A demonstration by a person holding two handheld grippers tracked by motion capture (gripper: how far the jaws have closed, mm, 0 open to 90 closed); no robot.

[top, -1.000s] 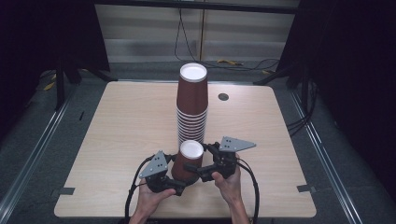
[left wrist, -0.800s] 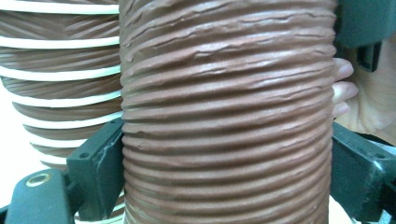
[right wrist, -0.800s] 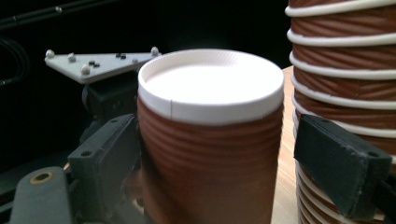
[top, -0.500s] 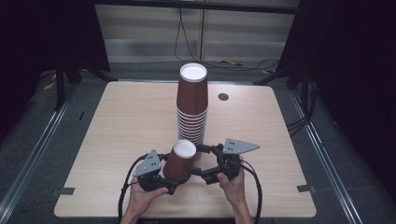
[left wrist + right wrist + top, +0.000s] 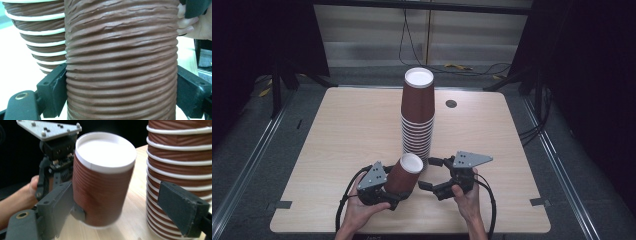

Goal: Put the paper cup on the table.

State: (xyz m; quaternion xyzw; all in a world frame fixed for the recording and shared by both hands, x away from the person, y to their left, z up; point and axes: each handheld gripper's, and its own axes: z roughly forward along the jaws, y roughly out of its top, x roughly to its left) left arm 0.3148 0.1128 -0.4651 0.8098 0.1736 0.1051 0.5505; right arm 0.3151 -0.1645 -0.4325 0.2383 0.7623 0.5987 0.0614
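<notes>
From the high view, your left gripper has a single brown cup clamped by its ribbed wall, bottom up and tilted, lifted free and just in front of the tall stack of upside-down cups on the table; your right gripper sits just beside the foot of the stack, jaws spread and holding nothing. So the cup looks already parted from the stack, and what is left, I judge, is to carry it off and set it down somewhere on the bare tabletop. In the left gripper view, the cup stands between the two black jaws, both pads pressed on its sides; those jaws have just been closing a little further on it. The stack stands behind at the left. In the right gripper view, your jaws stand wide apart with the cup between them, near one pad but not pinched, held by the left gripper behind it; the stack rises at the right, untouched.
</notes>
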